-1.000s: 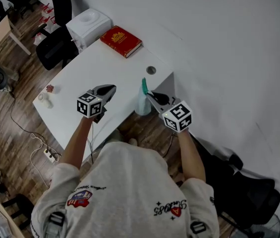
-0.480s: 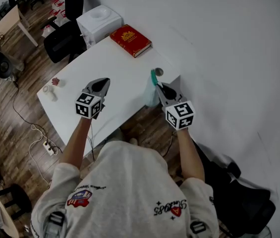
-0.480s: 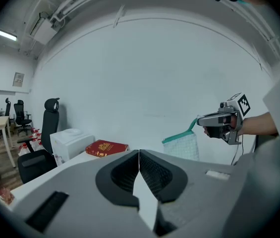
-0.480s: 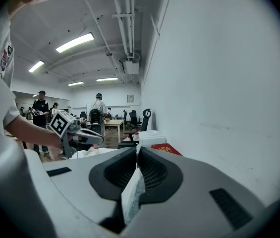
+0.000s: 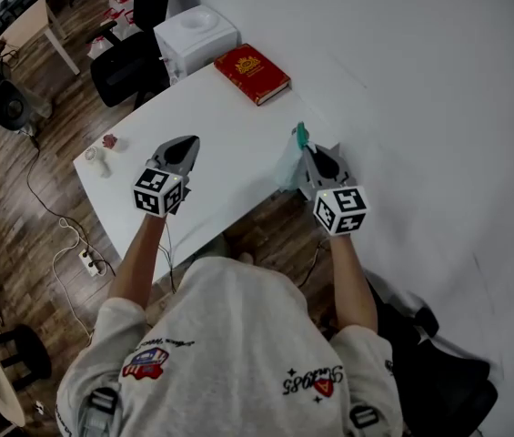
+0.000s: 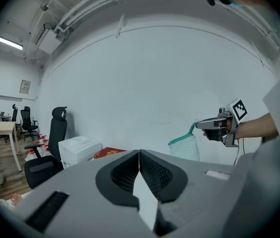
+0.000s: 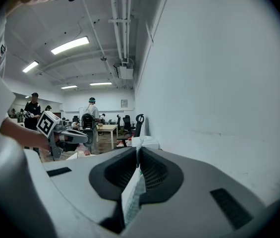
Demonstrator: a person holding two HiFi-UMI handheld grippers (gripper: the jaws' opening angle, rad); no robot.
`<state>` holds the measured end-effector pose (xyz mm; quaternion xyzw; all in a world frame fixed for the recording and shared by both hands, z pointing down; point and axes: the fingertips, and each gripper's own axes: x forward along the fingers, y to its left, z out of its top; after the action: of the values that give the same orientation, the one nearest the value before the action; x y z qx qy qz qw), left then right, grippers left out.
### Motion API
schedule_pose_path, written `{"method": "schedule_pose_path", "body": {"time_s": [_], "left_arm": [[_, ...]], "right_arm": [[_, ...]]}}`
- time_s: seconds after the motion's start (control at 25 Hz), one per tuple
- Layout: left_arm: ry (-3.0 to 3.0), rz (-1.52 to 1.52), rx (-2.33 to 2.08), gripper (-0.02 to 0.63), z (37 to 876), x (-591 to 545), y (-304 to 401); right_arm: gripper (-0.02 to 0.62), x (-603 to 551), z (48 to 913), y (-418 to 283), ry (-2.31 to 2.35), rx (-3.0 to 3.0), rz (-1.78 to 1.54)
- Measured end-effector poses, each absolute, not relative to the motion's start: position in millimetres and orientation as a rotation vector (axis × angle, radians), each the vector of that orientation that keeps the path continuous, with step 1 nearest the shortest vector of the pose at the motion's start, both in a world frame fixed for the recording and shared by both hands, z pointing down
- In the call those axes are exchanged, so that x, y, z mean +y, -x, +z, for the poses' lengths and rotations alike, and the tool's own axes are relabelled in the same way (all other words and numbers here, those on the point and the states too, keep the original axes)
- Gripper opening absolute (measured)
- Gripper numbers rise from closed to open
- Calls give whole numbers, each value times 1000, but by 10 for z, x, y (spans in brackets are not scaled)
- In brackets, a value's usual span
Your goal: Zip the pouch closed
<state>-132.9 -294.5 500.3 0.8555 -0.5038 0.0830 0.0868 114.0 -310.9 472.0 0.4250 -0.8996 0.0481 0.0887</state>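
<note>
Currently the right gripper (image 5: 304, 151) is clamped on a top corner of the pouch (image 5: 288, 164), a white mesh bag w/ a green zip edge. The pouch hangs from the jaws at the table's (image 5: 220, 126) edge on the person's right side. The left gripper (image 5: 184, 146) is over the tabletop, jaws pressed together w/ nothing btwn them, well apart from the pouch; a red book (image 5: 252, 74) lies at the table's far end.

From the head we look steeply down on the white table (image 5: 220, 126) and both arms. Each gripper camera sits close behind its jaws, nearly level; the left one sees the right gripper (image 6: 199, 125), the right one the left gripper (image 7: 85, 138).
</note>
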Motion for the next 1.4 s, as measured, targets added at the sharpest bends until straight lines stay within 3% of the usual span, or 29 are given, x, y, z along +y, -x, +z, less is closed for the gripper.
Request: {"method": "schedule_pose_path", "body": {"time_s": [1.4], "left_arm": [[-2528,244,-1456,6,5168,-2937,1195]], "right_arm": [[21,-3036,4645,-1079,-1210,-2711,60]]}}
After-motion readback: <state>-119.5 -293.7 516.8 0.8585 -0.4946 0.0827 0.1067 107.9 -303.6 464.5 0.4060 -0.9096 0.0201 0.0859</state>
